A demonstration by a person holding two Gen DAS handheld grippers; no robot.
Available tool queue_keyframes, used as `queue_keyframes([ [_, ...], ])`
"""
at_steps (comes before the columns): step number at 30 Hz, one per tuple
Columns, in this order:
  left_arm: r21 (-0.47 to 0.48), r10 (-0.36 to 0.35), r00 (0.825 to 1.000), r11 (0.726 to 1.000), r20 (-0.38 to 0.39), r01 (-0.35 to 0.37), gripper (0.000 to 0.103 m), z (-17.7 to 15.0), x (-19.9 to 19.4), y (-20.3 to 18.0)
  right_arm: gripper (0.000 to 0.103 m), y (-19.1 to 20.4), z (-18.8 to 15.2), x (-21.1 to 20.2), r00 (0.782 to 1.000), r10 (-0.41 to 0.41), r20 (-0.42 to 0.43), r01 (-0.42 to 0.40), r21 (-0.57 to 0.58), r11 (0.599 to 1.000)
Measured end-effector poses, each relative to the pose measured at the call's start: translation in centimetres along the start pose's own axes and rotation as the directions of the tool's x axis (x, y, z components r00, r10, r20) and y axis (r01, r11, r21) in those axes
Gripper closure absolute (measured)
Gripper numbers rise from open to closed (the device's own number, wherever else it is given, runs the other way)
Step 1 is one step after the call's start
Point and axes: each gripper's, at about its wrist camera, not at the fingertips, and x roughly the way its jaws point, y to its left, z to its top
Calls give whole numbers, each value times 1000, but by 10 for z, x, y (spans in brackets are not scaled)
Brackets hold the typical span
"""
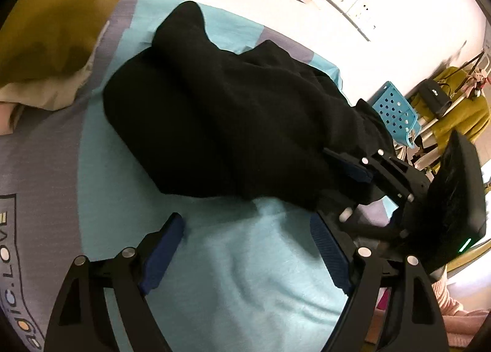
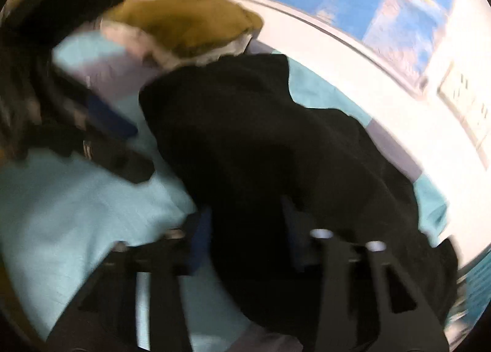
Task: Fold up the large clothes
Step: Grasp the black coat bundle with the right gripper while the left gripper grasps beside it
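On the teal sheet (image 1: 233, 263), left gripper (image 1: 248, 247) spread, empty; right gripper (image 2: 245, 244) pinches black garment (image 1: 221, 125) (olive pillow (image 1: 58, 30) beyond).

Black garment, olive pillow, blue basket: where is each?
Black garment (image 1: 221, 125): left wrist view, middle of the cloth.
Olive pillow (image 1: 58, 27): left wrist view, its top face.
Blue basket (image 1: 396, 109): left wrist view, perforated side.

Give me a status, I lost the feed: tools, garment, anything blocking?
Left tool open, empty, over the teal sheet. Right tool shut on the black garment, bunched mid-bed. Olive pillow beyond it, clear of the fold.
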Motion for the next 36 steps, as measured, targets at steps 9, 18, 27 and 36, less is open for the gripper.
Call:
queue_keyframes([
  [9, -78, -143, 988, 986, 53, 146, 22, 36, 20, 5, 88, -29, 0, -18, 985, 162, 61, -172, 230, 958],
  [18, -177, -236, 970, 953, 66, 244, 22, 44, 32, 24, 29, -94, -83, -100, 951, 245, 188, -309, 613, 727],
  [27, -177, -197, 977, 962, 87, 210, 26, 47, 26, 26, 20, -156, -178, -122, 985, 34, 168, -167, 900, 402],
  [36, -132, -53, 997, 989, 55, 60, 25, 56, 32, 15, 6, -160, -141, -81, 990, -24, 139, -113, 887, 448],
])
